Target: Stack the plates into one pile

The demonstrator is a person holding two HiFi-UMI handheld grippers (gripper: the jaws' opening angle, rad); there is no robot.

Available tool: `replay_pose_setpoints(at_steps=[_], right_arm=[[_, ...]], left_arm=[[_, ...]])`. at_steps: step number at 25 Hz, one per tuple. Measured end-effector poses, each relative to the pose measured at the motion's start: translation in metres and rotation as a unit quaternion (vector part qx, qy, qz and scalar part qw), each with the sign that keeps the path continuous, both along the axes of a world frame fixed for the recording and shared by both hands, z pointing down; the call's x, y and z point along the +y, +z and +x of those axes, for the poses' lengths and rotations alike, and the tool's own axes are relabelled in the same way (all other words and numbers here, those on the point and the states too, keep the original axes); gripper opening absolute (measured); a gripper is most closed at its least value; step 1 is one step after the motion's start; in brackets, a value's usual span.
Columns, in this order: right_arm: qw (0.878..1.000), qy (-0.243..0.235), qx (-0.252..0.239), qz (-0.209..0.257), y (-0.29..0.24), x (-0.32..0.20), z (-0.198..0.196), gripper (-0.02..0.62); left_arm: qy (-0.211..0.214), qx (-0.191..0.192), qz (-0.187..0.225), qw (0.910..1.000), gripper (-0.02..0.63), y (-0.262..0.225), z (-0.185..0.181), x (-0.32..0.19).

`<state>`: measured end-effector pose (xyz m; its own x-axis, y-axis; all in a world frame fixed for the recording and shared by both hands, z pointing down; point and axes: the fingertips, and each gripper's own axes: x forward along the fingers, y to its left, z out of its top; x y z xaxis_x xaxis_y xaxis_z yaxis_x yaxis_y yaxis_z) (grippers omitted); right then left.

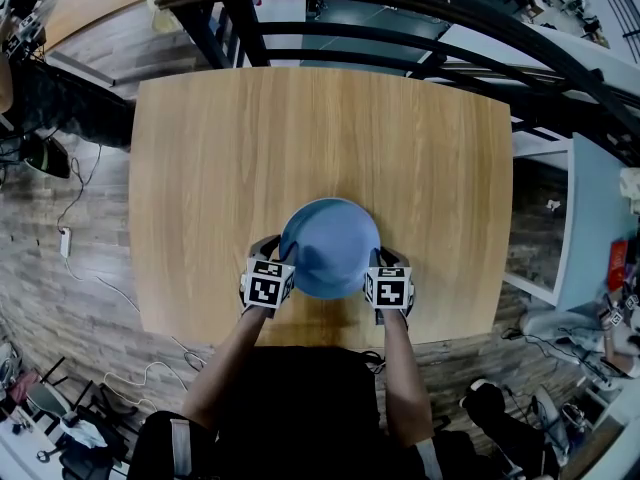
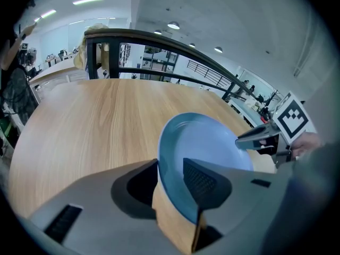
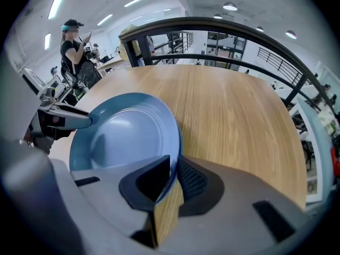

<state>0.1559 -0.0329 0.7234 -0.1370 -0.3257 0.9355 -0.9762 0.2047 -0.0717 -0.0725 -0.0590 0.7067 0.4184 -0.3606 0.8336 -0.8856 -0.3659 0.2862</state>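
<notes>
blue plate between 2 grippers near the table's front edge

the blue plate [image 1: 330, 246] is over the wooden table [image 1: 300, 138], close to its near edge and straight before the person; whether it rests flat or is slightly raised cannot be told; the left gripper [image 2: 172, 171] has the plate's rim between its jaws, which stand spread, with a clear gap beside the rim; the right gripper [image 3: 174, 171] pinches the opposite rim, its 2 pads tight against it; in the head view the grippers flank the plate, forearms behind them; a black railing [image 1: 400, 13] runs beyond the table's far edge; a person in a cap [image 3: 74, 41] stands well off.
</notes>
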Motion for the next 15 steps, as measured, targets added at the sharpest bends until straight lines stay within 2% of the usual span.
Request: replay_pose_setpoints(at_steps=[6, 8, 15], right_arm=[[1.000, 0.006, -0.002, 0.001, 0.0004, 0.0005, 0.0023, 0.051], [1.000, 0.006, -0.003, 0.000, -0.0003, 0.0008, 0.0025, 0.120], [1.000, 0.007, -0.003, 0.004, -0.0007, 0.0031, 0.0031, 0.126]], left_arm=[[-0.009, -0.001, 0.005, 0.9999, 0.154, 0.0002, -0.0019, -0.0002], [-0.013, 0.000, 0.005, 0.9999, 0.156, -0.0006, -0.0036, -0.0007], [-0.016, 0.002, 0.009, 0.9998, 0.161, -0.0022, -0.0039, -0.0017]])
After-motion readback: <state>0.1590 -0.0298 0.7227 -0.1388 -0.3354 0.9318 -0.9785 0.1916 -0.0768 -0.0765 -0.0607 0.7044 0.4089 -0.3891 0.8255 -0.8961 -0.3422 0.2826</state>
